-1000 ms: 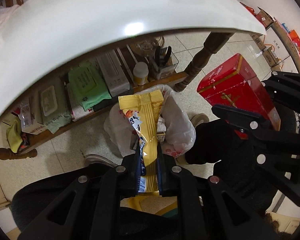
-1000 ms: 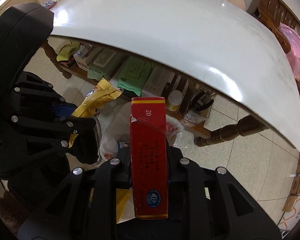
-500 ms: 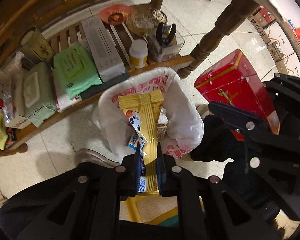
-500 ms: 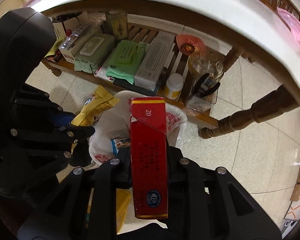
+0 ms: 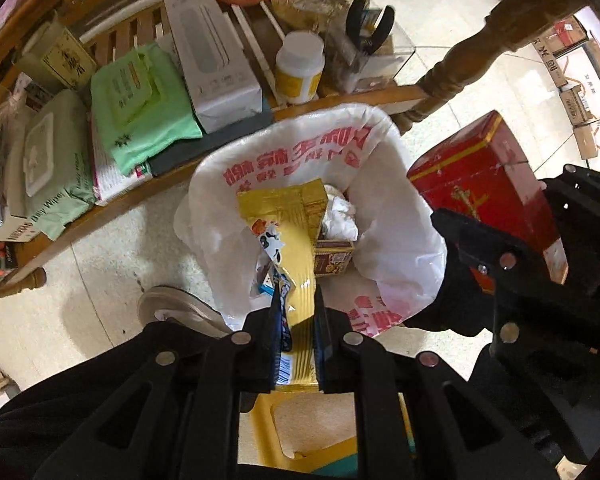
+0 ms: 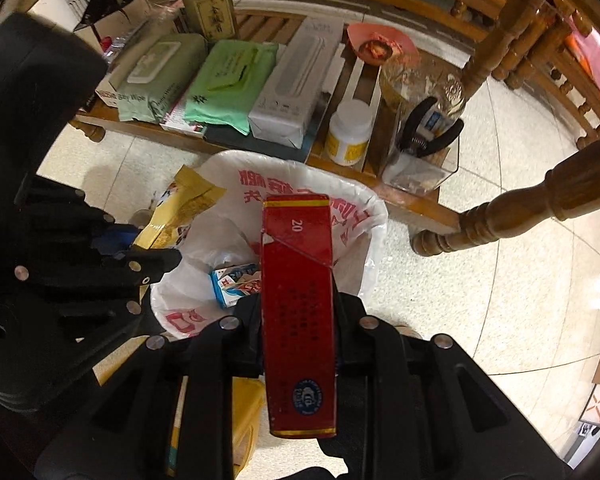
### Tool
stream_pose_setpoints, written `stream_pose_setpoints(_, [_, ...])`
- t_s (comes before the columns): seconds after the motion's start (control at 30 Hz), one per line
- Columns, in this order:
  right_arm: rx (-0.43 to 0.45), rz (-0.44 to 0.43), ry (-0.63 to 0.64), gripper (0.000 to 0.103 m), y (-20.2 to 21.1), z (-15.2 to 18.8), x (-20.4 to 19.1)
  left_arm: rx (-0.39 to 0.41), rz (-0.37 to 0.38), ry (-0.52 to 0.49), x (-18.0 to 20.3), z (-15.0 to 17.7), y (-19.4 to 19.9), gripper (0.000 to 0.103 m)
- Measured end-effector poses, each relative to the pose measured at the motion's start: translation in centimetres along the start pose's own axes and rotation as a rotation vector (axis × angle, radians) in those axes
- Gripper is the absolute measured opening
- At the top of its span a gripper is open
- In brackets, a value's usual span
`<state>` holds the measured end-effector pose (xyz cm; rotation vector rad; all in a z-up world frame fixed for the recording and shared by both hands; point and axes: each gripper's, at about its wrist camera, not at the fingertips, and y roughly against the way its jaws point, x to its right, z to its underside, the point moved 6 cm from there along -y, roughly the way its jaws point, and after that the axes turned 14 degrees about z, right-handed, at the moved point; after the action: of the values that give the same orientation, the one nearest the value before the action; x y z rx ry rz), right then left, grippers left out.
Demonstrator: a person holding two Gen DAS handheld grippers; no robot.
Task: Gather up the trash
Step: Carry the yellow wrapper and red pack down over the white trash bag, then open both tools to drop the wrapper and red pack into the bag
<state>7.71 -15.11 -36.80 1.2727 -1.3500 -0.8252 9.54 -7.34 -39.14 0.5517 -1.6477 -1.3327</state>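
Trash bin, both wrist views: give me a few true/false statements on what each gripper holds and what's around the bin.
1. The left gripper is shut on a yellow snack wrapper. True.
2. The right gripper is open with nothing between its fingers. False: it is shut on a red box.
3. The trash bin has a white plastic bag liner with red print. True.
4. The bin holds nothing yet. False: crumpled white paper and a small carton already lie inside.
5. A white-capped bottle stands on the low wooden shelf behind the bin. True.
6. The yellow wrapper lies on the floor beside the bin. False: it is held over the bin's opening.
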Motion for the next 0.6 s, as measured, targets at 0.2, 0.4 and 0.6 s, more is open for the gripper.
stream_pose_setpoints(0.2, [-0.037,-0.005,-0.004,0.023,-2.4,0.0,-0.1,-0.042,0.025,0.044,-1.4,-0.3,-2.2,0.013])
stream_pose_setpoints(0.4, [-0.074,-0.030,-0.012,0.023,-4.6,-0.1,-0.5,-0.072,0.034,0.066,-2.3,-0.6,-3.7,0.013])
stream_pose_setpoints(0.6, [-0.120,-0.050,-0.009,0.023,-6.6,0.4,-1.1,-0.115,0.030,0.094,-3.3,-0.9,-5.5,0.013])
